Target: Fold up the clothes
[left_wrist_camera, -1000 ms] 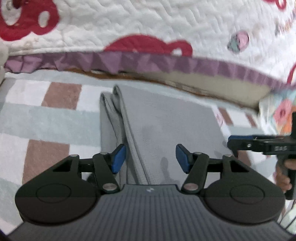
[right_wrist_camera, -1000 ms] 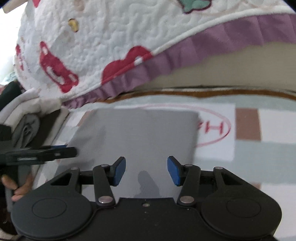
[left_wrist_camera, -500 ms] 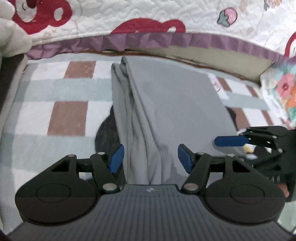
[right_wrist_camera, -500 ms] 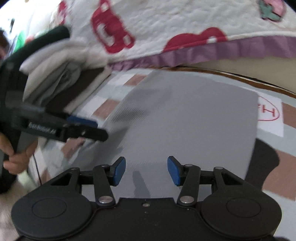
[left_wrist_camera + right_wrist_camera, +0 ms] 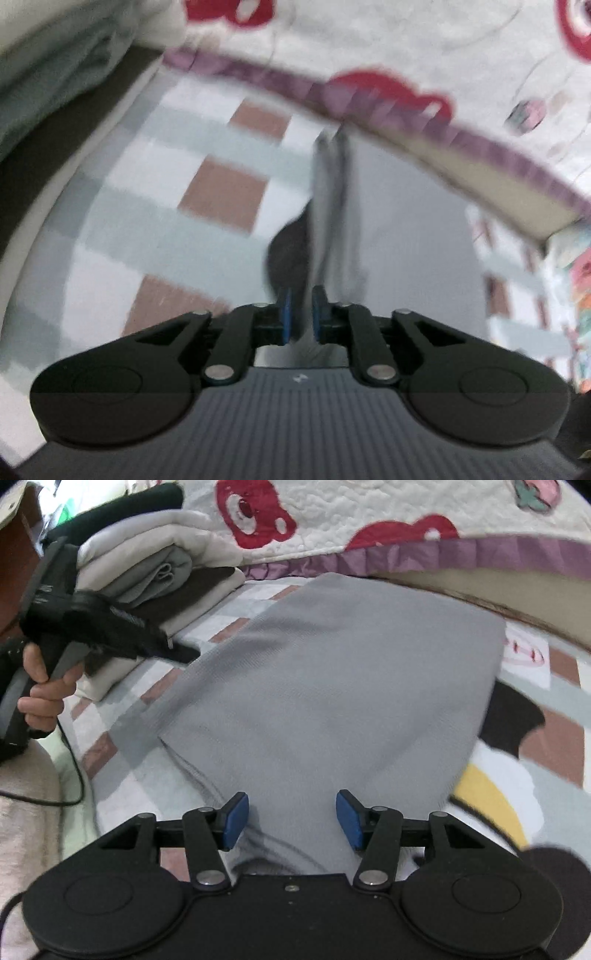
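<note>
Left gripper (image 5: 300,315) has its jaws pinched narrow on the near left edge of the grey garment (image 5: 332,686), likely to lift that side for the next fold; right gripper (image 5: 291,819) hovers with jaws wide over the near hem, gripping nothing. The garment lies flat on a checked mat (image 5: 221,192) on the floor, just beside a bed with a quilted cover (image 5: 369,513). A stack of folded clothes (image 5: 147,572) sits to the left.

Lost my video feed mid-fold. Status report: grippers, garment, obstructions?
Left gripper shut on the grey garment, near its folded edge. Right gripper open, low over the near hem. Folded clothes stack beside the garment on the left; nothing across it.
</note>
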`<state>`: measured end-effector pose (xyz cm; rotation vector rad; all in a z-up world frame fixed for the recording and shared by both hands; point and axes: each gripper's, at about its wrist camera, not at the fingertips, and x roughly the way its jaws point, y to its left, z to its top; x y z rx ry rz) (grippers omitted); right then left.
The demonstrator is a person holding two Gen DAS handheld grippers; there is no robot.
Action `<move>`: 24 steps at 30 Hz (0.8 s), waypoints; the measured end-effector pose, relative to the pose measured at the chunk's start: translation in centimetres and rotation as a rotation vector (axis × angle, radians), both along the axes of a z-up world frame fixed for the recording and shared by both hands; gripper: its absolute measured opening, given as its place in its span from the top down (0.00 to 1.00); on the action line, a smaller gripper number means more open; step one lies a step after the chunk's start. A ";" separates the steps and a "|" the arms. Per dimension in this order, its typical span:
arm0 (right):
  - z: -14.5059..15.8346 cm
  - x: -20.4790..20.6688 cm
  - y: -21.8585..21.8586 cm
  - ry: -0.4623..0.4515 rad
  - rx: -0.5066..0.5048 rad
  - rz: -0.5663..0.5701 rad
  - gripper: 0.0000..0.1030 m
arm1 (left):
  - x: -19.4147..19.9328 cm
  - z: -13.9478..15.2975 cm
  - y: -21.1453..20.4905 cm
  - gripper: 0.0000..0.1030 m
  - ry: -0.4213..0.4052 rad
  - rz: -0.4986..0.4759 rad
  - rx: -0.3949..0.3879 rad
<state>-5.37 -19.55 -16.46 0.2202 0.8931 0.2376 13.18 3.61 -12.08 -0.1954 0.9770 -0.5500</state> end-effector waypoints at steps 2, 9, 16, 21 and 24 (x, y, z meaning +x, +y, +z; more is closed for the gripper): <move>0.4 -0.4 -0.4 -0.003 -0.004 -0.019 0.44 | -0.1 0.1 -0.8 0.62 -0.005 -0.031 -0.047; 1.2 -0.9 -0.2 -0.035 -0.144 -0.013 0.41 | 1.8 -3.0 -4.6 0.92 0.006 -0.017 0.166; 0.4 -1.6 0.8 0.061 -0.160 0.044 0.38 | 0.5 -2.5 -4.4 0.81 -0.043 -0.027 0.277; 0.9 -2.4 0.2 0.080 -0.156 0.030 0.38 | 0.1 -1.7 -2.7 0.72 -0.032 -0.012 0.380; 1.3 -2.7 0.4 0.112 -0.148 0.023 0.32 | -0.3 -1.0 -1.0 0.75 -0.033 0.031 0.410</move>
